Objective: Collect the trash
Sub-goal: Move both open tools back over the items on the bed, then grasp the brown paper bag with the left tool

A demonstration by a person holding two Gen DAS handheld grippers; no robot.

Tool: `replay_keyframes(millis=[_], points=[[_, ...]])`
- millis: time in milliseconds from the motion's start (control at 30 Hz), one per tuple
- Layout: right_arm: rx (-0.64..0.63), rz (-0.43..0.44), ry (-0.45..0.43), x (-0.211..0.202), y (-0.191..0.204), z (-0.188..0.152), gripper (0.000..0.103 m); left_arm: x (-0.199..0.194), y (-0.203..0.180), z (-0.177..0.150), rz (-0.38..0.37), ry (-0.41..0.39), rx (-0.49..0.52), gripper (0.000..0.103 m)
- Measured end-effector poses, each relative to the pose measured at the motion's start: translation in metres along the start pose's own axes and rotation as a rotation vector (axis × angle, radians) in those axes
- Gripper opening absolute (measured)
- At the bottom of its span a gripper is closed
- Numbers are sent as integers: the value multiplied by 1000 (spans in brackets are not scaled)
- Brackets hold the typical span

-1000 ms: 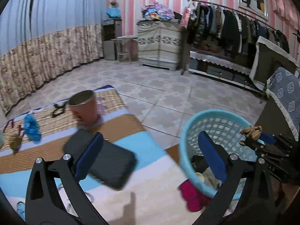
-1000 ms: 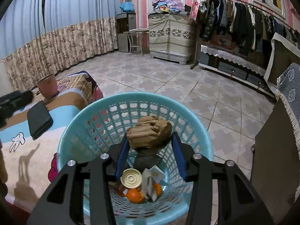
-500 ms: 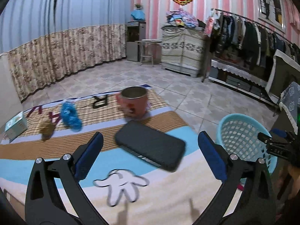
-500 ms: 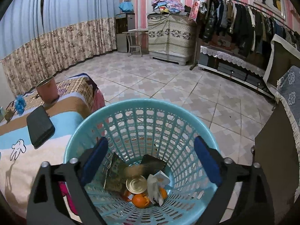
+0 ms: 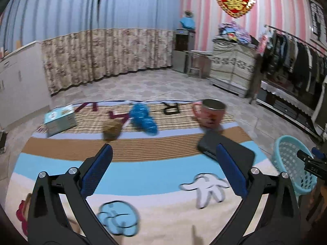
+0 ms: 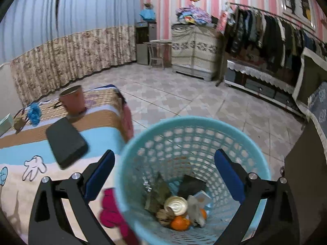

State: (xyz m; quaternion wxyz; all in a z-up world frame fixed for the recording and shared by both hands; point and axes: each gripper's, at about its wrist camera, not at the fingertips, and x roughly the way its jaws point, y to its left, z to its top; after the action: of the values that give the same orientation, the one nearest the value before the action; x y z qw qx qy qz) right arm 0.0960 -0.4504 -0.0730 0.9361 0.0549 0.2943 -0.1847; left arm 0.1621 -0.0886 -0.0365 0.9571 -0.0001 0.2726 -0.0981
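Note:
A light blue plastic basket (image 6: pixel 143 143) stands on the floor beside the bed; it also shows in the left wrist view (image 5: pixel 286 149). It holds oranges, a round lid, crumpled brown paper and wrappers. My right gripper (image 6: pixel 163 175) is open and empty above the basket's mouth. My left gripper (image 5: pixel 163 171) is open and empty over the bed. On the bed lie a brown crumpled wad (image 5: pixel 111 129) and a blue crumpled piece (image 5: pixel 144 118), both ahead of the left gripper.
A pink cup (image 5: pixel 211 113), a black flat case (image 5: pixel 224 150) and a small teal box (image 5: pixel 60 120) sit on the patterned bed cover (image 5: pixel 153 175). Tiled floor lies beyond. A clothes rack (image 6: pixel 276 34) and a dark cabinet (image 6: pixel 306 163) stand to the right.
My right gripper opened and dropped the brown wad into the basket, then shifted slightly right. My left gripper swung left from the basket toward the middle of the bed.

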Motion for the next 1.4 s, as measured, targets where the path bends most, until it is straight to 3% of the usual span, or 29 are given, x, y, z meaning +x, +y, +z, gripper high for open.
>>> replay_keyframes(millis=[433,600,1033,1400], points=[[-109,168,-33,3,122,22,96,9,94,1,131,-6,-104,97],[-144,231,-27,14,160,24,96,24,111,0,175,-8,-103,97],[-180,301,-32,61,245,35,96,92,113,9,199,39,-134,97],[-166,317,-32,91,267,52,96,177,108,31,161,161,-142,97]])
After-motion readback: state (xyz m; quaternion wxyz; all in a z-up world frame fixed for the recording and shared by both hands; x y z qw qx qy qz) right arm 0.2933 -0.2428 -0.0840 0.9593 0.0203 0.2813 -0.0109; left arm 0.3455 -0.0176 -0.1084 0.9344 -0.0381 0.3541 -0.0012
